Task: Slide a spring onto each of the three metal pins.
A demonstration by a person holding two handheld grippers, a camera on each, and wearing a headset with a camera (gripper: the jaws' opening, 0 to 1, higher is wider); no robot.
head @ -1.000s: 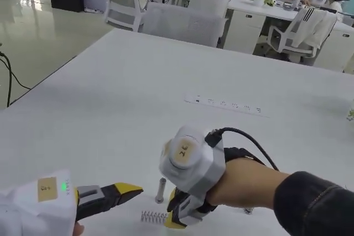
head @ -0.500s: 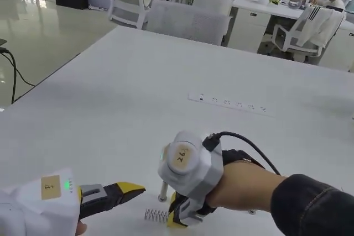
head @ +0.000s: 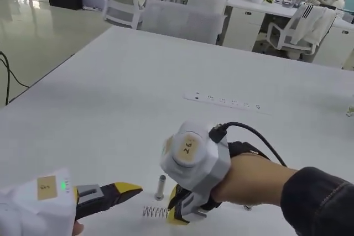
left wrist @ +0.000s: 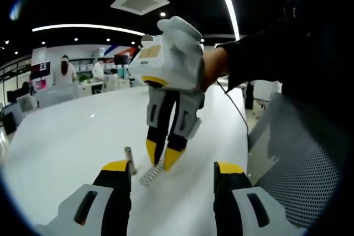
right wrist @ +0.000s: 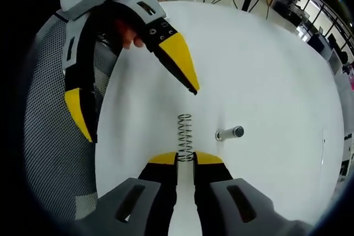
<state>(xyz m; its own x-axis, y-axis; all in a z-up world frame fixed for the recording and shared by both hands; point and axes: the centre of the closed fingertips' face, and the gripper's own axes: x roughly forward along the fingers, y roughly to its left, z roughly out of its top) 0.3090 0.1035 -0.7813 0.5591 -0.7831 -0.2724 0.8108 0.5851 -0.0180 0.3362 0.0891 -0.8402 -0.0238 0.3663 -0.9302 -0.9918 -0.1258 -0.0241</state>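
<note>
The right gripper (right wrist: 185,159) is pinched almost closed on one end of a thin coiled wire spring (right wrist: 184,130), whose free end reaches out low over the white tabletop (head: 138,92). A short grey metal pin (head: 161,186) stands upright just beside the spring. The left gripper (left wrist: 172,167), jaws spread wide and holding nothing, hovers nearby, pointing towards the spring.

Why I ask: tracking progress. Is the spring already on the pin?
No: the spring is apart from the pin, one end clamped in the right gripper.
</note>
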